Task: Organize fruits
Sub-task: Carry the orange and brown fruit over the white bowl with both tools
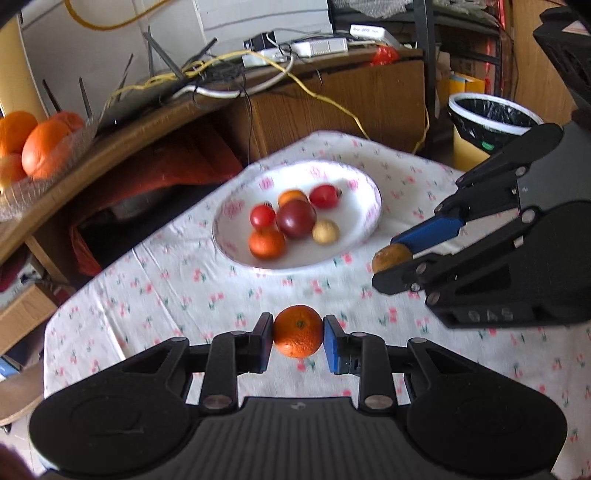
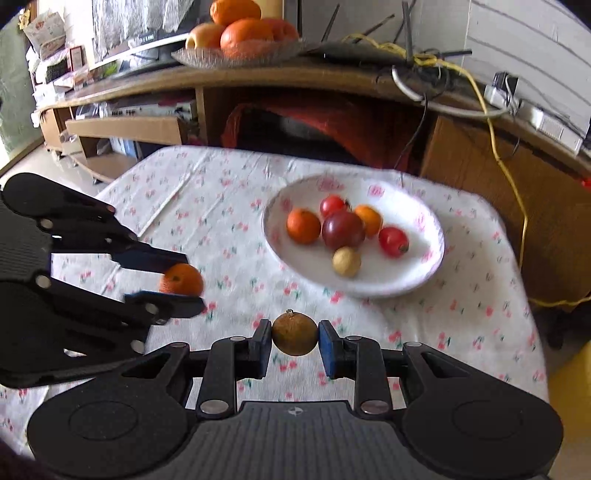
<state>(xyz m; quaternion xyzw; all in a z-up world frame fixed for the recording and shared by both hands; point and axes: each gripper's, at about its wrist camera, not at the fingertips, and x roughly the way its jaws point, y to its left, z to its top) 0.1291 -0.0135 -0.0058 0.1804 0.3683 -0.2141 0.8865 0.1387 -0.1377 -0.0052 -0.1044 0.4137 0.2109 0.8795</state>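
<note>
Left gripper [image 1: 298, 336]: clenched on a small orange [image 1: 298, 331], blue pads against both sides, fruit lifted clear of the tabletop [image 1: 155, 295]. Right gripper [image 2: 294, 339]: clenched on a brown round fruit [image 2: 294, 334], pads touching both its sides, also held above the cloth. Both grippers side by side, near each other but apart. Below them, tabletop with a white cloth printed with small cherries. Further on, a white plate [image 1: 354, 236] with pink flowers on the rim, holding two small oranges, two red tomatoes, one dark red fruit and one pale yellow fruit, all close together. Behind the tabletop, a wooden desk [image 2: 258, 79] with cables and a glass dish of large oranges [image 2: 240, 33].
</note>
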